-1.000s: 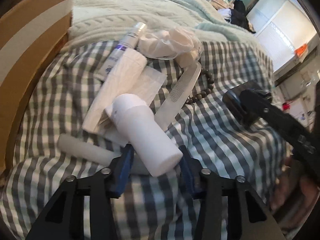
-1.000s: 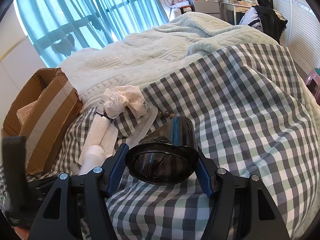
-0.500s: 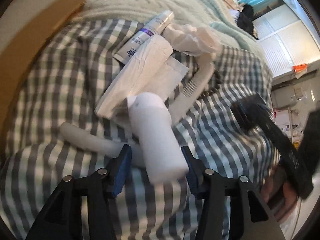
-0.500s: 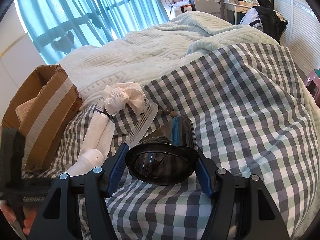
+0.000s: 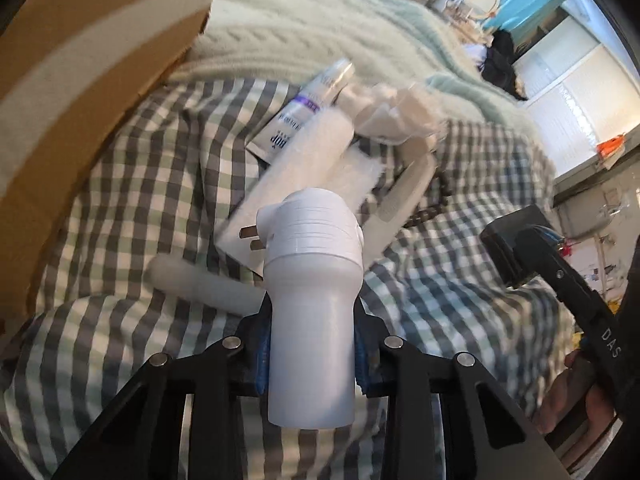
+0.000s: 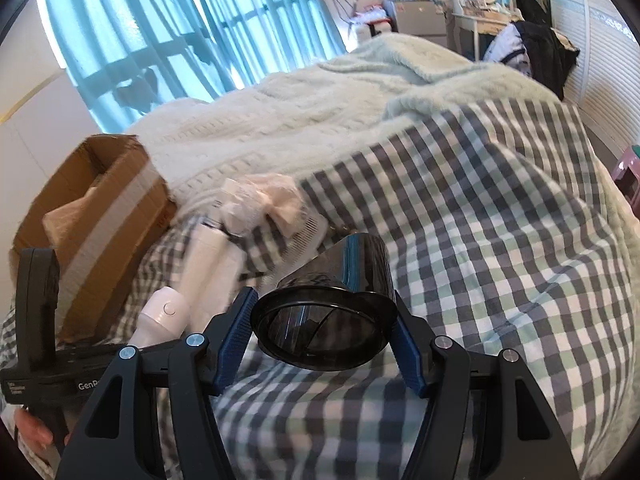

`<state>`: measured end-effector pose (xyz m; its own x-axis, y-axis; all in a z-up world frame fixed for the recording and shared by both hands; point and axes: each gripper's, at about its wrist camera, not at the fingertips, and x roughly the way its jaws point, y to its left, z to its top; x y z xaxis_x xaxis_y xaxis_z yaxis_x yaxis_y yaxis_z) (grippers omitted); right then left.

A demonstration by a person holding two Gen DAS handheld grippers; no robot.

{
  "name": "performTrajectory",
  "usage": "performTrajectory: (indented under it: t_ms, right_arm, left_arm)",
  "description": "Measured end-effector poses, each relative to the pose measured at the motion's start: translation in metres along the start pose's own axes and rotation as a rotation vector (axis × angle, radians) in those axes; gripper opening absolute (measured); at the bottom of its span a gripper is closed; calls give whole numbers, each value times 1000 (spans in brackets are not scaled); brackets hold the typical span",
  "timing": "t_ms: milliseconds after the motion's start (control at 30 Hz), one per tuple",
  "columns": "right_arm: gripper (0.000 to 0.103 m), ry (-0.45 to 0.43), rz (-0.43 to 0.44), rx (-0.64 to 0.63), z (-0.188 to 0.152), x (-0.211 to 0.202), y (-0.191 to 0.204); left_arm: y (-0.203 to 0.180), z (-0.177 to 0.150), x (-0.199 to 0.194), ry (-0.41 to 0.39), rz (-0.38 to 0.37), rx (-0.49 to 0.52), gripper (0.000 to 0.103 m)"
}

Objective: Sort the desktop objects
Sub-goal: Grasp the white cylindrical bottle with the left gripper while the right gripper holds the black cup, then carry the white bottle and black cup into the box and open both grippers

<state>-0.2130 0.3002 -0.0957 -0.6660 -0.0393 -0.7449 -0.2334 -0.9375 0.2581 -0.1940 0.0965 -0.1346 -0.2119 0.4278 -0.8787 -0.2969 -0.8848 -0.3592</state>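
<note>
Far left, open cardboard box (image 6: pixel 100 216) as likely sorting bin; left gripper (image 5: pixel 312 354) closing on white plug-in device (image 5: pixel 312 280), pads at its sides, lifted from clutter for transfer; right gripper (image 6: pixel 320 332) clamped on dark cup (image 6: pixel 332 300), near checked bedspread (image 6: pixel 500 260)

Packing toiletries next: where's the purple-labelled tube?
In the left wrist view, the tube lies upper centre on the checked cover, beside the white roll, near the knitted blanket.

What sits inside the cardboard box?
From the right wrist view, the cardboard box shows a pale folded item leaning inside. Its walls hide everything below.
</note>
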Motion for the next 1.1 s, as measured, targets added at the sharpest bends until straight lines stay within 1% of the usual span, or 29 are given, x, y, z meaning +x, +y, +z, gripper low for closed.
performTrajectory:
  t_ms: [167,267,333,367,467,533,567,600,667,733,767,800,833,933,1000,1033,1067,1100]
  right_arm:
    - [63,-30,42,-40,-1,-27,25]
    - [63,-48,67,-71,1,-43,44]
    - [63,-64,89,-95,5,-54,60]
    - [63,-67,102,-105,8,-58,67]
    - [63,-87,155,-145,22,-72,95]
    - [63,-91,194,-172,34,-75,118]
    - [63,-91,215,-181,40,-75,129]
    - [63,-90,231,-189,45,-73,140]
    - [63,-76,270,-212,57,-64,168]
    - [63,-58,303,-244,66,-50,199]
    - [63,-51,317,-251,69,-44,211]
    - [63,-40,333,-258,72,-36,223]
    - [63,-20,357,-267,76,-24,239]
    - [63,6,379,-275,83,5,271]
    - [63,7,386,-254,88,23,282]
    - [68,8,396,-243,90,28,285]
    - [79,9,404,-236,92,33,286]
    - [83,0,398,-228,93,36,285]
  left_arm:
    - [-5,-10,-29,-60,-25,14,32]
    - [-9,-10,-57,-117,-38,43,32]
    - [-13,-10,-78,-169,-43,59,32]
    - [-15,-7,-92,-207,-43,69,32]
    - [-9,1,-130,-282,-32,68,32]
    - [-3,10,-154,-346,-9,51,32]
    - [1,15,-165,-371,16,53,32]
    - [8,21,-178,-405,63,50,32]
    - [27,33,-196,-445,146,22,32]
    - [51,44,-207,-466,198,-17,32]
    - [66,50,-211,-482,258,-45,32]
    - [75,55,-211,-488,300,-59,32]
    - [84,59,-209,-483,323,-65,32]
    - [106,65,-202,-470,324,-90,32]
    - [122,68,-191,-460,334,-115,32]
    - [127,68,-188,-456,339,-115,32]
    - [132,69,-182,-448,350,-112,32]
    - [136,68,-180,-443,356,-110,35]
